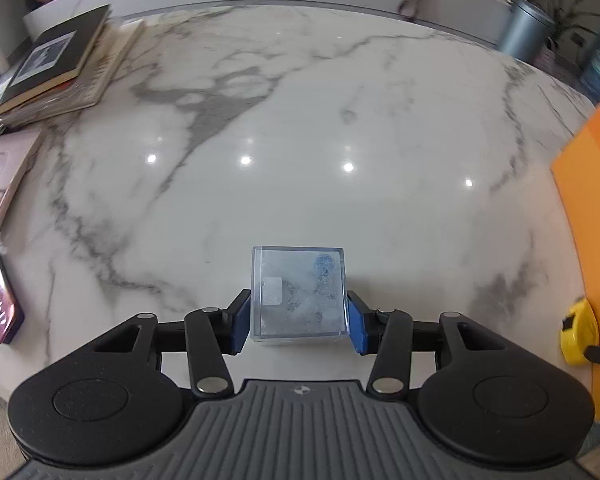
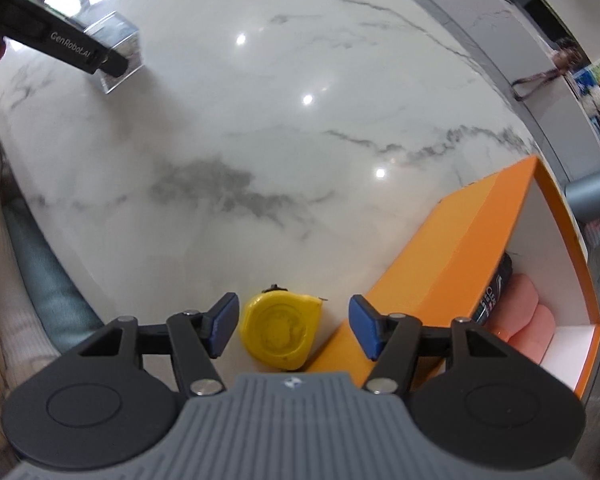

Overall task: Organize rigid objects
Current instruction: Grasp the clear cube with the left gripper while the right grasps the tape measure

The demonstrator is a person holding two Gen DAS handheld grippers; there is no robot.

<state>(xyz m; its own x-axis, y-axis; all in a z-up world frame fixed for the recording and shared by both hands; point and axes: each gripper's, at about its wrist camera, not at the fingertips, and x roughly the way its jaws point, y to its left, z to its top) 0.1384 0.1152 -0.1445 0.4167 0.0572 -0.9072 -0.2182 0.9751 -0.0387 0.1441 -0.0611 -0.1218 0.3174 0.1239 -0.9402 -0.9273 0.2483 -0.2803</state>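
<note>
Left tongs (image 1: 298,320): blue pads sit flush against both side faces of the clear square acrylic block (image 1: 298,292), so I read them as clamped on it. The block rests on the white grey-veined marble desk (image 1: 300,140), well apart from everything else; a grip low on two flat parallel faces probably suits a lift without slipping.

Right tongs (image 2: 292,326): jaws apart, straddling the yellow rounded tape measure (image 2: 279,330). Gaps show on both sides, the wider one at the pad nearest the box; no contact yet. The tape measure lies flat on the desk just beside the outer wall of the open orange cardboard box (image 2: 452,248). The box already holds a dark cylinder (image 2: 496,288) and pink rounded items (image 2: 534,316), so it is likely the collecting place.

Pose: both tongs point steeply down at the desk. From the right wrist view, the left tool's black body (image 2: 60,40) slants down over the block.

Books (image 1: 56,64) stack at the desk's far left.
</note>
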